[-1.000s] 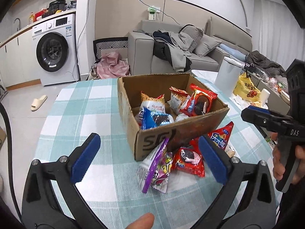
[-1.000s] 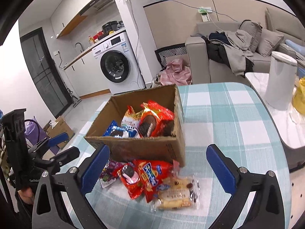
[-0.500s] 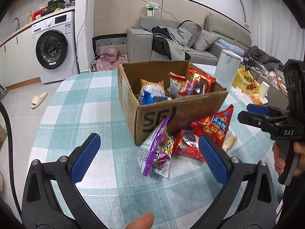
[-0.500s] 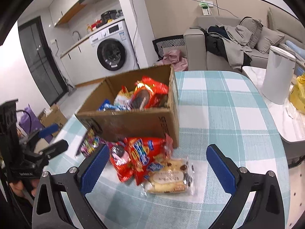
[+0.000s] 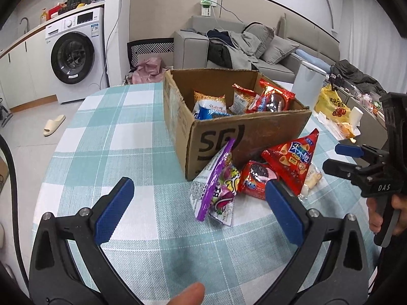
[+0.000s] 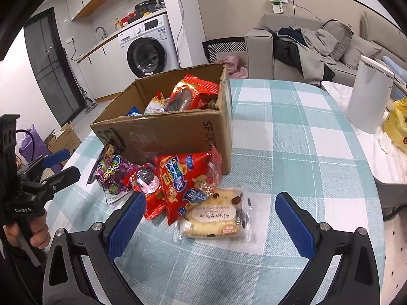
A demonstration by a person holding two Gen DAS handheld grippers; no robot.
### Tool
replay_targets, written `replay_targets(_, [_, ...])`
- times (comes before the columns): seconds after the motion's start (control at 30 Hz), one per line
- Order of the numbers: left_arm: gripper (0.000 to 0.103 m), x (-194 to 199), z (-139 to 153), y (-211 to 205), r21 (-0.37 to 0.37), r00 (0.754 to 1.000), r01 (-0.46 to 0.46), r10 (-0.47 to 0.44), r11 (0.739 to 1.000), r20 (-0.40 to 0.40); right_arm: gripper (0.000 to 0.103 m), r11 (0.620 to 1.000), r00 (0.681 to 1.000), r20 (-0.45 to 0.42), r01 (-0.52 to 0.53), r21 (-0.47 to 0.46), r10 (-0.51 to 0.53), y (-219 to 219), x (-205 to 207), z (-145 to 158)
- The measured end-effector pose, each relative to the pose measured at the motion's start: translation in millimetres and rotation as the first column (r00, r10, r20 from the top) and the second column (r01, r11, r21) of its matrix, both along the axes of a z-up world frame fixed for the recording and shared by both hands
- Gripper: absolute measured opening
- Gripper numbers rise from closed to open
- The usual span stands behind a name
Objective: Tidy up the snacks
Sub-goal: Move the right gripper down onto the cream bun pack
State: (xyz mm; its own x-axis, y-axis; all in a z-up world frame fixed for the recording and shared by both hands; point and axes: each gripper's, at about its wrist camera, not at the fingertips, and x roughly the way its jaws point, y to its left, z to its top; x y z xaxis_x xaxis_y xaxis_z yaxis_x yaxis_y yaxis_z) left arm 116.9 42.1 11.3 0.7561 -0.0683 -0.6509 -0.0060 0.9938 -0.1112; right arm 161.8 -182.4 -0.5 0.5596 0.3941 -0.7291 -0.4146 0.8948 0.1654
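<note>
Surface: checked tablecloth (image 5: 106,137), cardboard box (image 5: 254,137) viewed nearer than before.
Loose: four packets heaped near box, bread packet (image 6: 216,216) included.
Left gripper (image 5: 198,208): spread, empty.
Right gripper (image 6: 211,218): spread, brought over bread packet.

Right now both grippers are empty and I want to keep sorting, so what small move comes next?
Probably ease the open right gripper down onto the clear bread packet: it lies flat between the fingers, nearest, outside the cardboard box.

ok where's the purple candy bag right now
The purple candy bag leans on the cardboard box front, leftmost of the loose snacks, beside the red cookie pack.
</note>
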Motion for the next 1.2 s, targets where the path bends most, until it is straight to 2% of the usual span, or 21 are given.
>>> replay_targets(0.3, [0.102, 6.8, -18.5, 1.3, 0.007, 0.999, -0.007, 0.007, 1.0, -0.039, 0.103, 0.996, 0.994, -0.091, 0.061, -0.063, -0.067, -16.8, 17.1, -25.5])
replay_targets(0.5, [0.102, 12.0, -26.3, 2.7, 0.0, 0.998, -0.007, 0.007, 1.0, -0.057, 0.103, 0.995, 0.988, -0.138, 0.052, -0.085, -0.063, -18.1, 22.8, -43.4])
replay_targets(0.83, [0.102, 18.1, -37.0, 4.4, -0.005, 0.997, -0.006, 0.006, 1.0, -0.079, 0.103, 0.993, 0.987, -0.161, -0.034, -0.111, 0.016, 5.6, 17.0, -54.3])
replay_targets(1.2, [0.102, 21.5, -43.6, 2.1, -0.008, 0.995, 0.002, -0.003, 1.0, -0.095, 0.103, 0.985, 0.991, -0.134, -0.047, -0.165, 0.025, 16.7, 11.4, -57.8])
